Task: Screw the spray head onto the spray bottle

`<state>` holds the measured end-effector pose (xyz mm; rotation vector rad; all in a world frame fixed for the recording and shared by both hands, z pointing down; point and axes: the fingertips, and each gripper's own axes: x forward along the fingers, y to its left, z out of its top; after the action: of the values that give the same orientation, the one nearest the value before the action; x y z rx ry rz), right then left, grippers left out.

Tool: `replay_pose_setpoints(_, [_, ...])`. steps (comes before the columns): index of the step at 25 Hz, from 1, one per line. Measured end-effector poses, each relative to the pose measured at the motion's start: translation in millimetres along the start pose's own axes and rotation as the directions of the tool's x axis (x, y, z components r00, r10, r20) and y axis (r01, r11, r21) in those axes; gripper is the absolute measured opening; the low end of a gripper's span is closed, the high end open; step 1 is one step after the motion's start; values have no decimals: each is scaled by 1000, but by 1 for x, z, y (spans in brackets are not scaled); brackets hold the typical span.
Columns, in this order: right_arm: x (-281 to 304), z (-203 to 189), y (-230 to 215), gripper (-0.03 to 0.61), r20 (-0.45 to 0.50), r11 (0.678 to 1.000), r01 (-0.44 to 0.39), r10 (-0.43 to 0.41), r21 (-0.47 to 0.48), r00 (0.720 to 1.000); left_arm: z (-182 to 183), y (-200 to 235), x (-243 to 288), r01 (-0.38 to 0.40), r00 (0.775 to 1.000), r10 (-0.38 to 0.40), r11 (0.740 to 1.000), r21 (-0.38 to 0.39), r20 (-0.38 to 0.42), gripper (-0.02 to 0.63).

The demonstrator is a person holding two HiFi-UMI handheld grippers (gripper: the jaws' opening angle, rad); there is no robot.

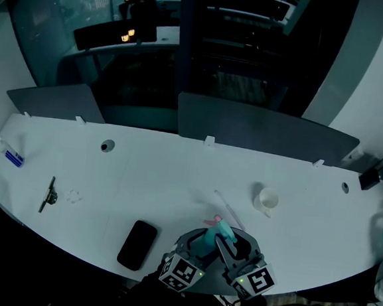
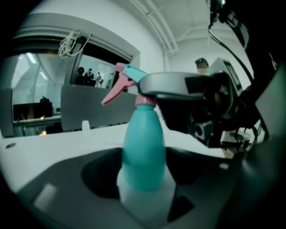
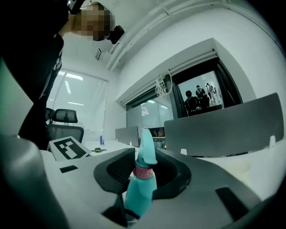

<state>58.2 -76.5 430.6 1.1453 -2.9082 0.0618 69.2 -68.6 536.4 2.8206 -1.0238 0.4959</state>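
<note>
Teal spray bottle (image 2: 143, 147) stands upright where we pinch it in the left gripper (image 2: 144, 174); we clamp the right gripper (image 3: 144, 176) sideways on the spray head (image 3: 145, 150) atop it.

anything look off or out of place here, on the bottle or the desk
Nothing spilled or broken. The spray head sits straight on the spray bottle. One oddity: a thin clear tube lies loose on the table just beyond it, possibly a dip tube, too small to tell.

A white table (image 1: 162, 180) carries a black phone (image 1: 137, 244), a white cup (image 1: 265, 200) and a small blue-labelled bottle (image 1: 8, 153).
</note>
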Motion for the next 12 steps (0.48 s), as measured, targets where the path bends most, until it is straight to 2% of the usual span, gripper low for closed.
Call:
replay_pose_setpoints(5, [4, -2, 6, 124, -90, 991, -41, 30, -126, 996, 0, 0, 1, 3, 1000, -3, 1000, 5, -12, 316])
replay_pose_setpoints(9, [3, -3, 6, 124, -88, 991, -46, 35, -129, 996, -2, 0, 1, 19, 1000, -19, 1000, 21, -16, 316])
replay_pose_setpoints(11, [3, -2, 6, 124, -77, 992, -47, 37, -120, 996, -1, 4, -3, 62, 998, -62, 998, 9, -2, 320])
replay_pose_setpoints(12, [3, -2, 7, 124, -74, 992, -50, 42, -117, 996, 0, 9, -5, 95, 995, -95, 995, -10, 8, 347])
